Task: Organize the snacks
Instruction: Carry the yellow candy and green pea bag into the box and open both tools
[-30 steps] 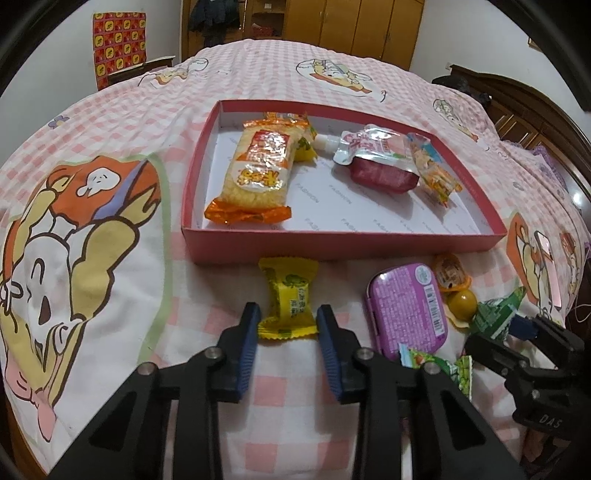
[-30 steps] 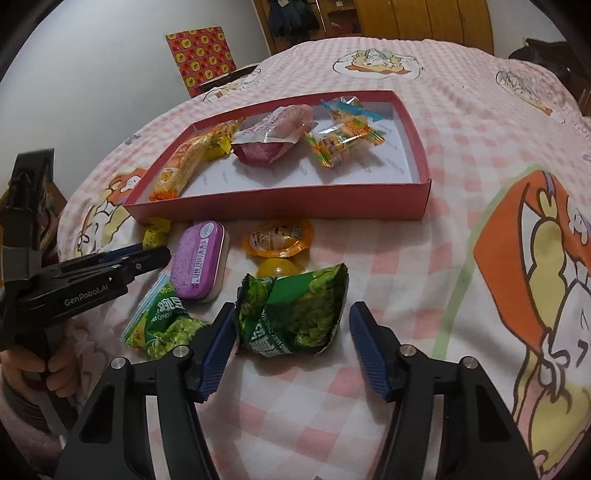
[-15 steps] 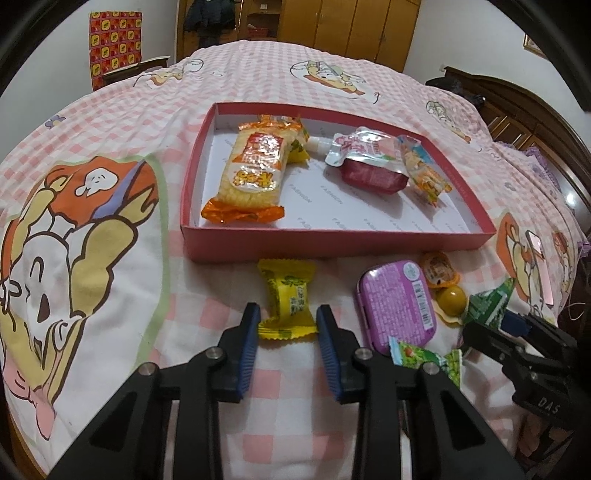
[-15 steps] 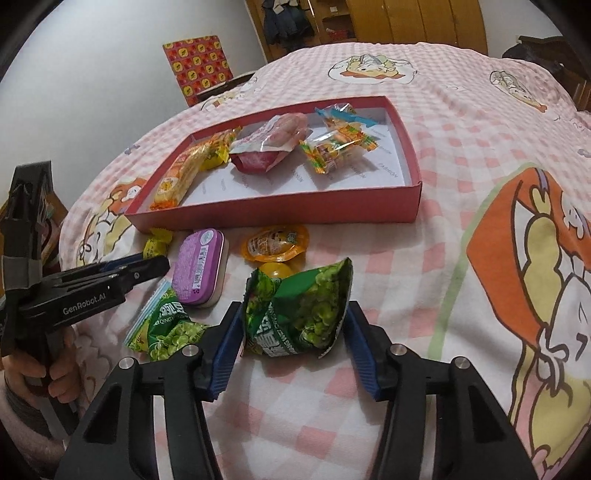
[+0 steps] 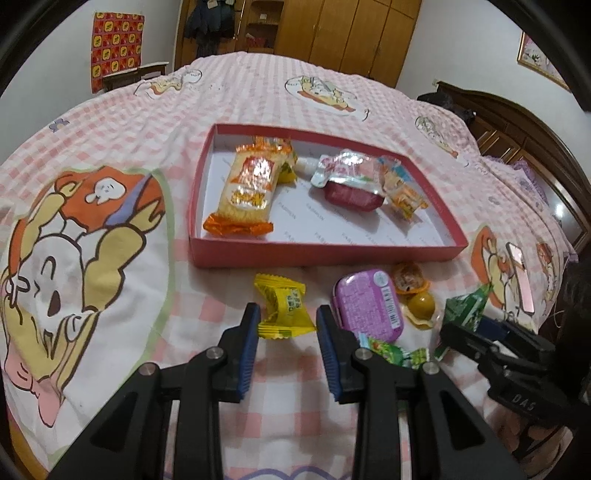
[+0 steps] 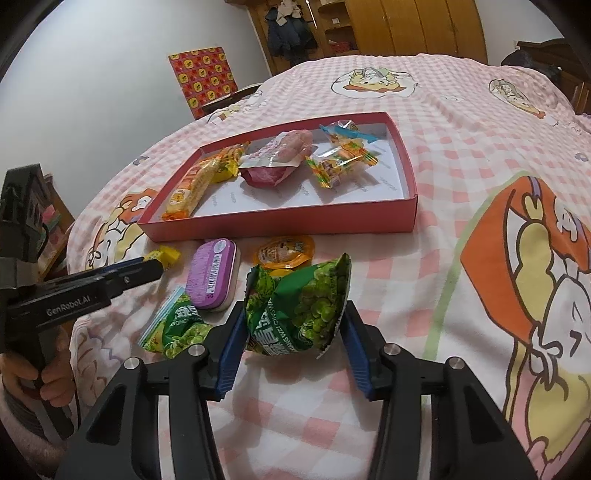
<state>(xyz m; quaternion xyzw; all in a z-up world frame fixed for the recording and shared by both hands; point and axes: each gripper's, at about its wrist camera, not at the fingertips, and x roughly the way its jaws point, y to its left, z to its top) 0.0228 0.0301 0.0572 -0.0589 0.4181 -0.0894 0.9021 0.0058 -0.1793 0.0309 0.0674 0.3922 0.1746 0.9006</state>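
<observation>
We work on a bed under a pink-checked cartoon bedspread [image 5: 229, 107], wooden wardrobes [image 5: 347, 33] at its far edge. Our right gripper [image 6: 293, 332] clamps the green pea snack bag [image 6: 299, 306], lifted near the red cardboard tray [image 6: 280, 221]. Our left gripper [image 5: 286, 325] hangs spread around the yellow candy wrapper [image 5: 284, 306] at the tray's near edge.

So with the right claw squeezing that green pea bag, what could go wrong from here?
1. The right claw grips the green pea bag only at its buckled sides, so the slick foil might slip out on the way to the red tray.
2. Harder squeezing could crush the peas or pop the bag.
3. The left claw sits open around the yellow candy, close to the purple tin; closing could nudge the tin.
</observation>
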